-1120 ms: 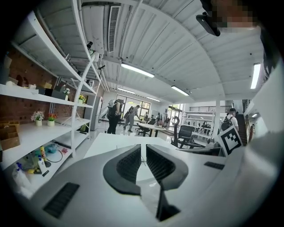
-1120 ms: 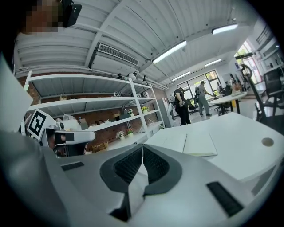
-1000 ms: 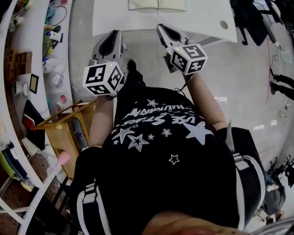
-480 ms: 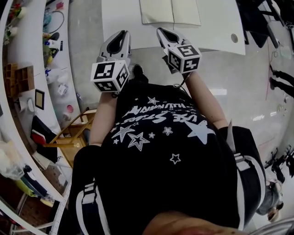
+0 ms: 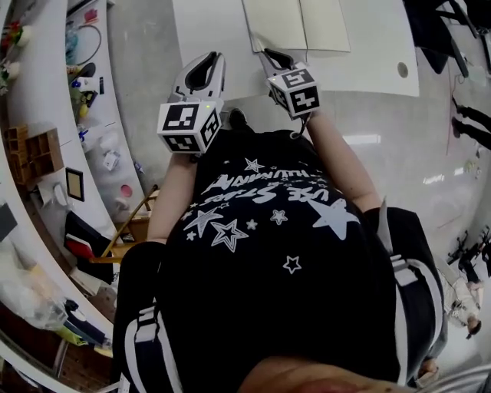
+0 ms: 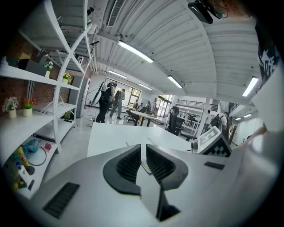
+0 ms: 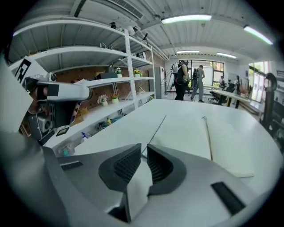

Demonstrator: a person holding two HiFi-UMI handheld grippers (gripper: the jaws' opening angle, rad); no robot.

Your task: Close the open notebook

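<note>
Showing the approach to the open notebook (image 5: pixel 298 23), which lies flat on the white table (image 5: pixel 203 31) with both pages up and the spine running away from the person. At left, the left gripper (image 5: pixel 209 60) hangs just short of the table's near edge, its jaws drawn together on nothing and well apart from the book, so it steadies nothing. At centre, the right gripper (image 5: pixel 265 52) points down at the notebook's near left corner, jaws likewise pressed together and empty. Whether the tips touch the paper cannot be told. Judged from this pose, clenched jaws can only wedge under the edge. A shallow push would likely slide the unheld book across the smooth tabletop, or lift and crease a single top sheet instead of the whole left half. At right, the far page lies unguarded. A half flipped short of upright would probably fall back open.
</note>
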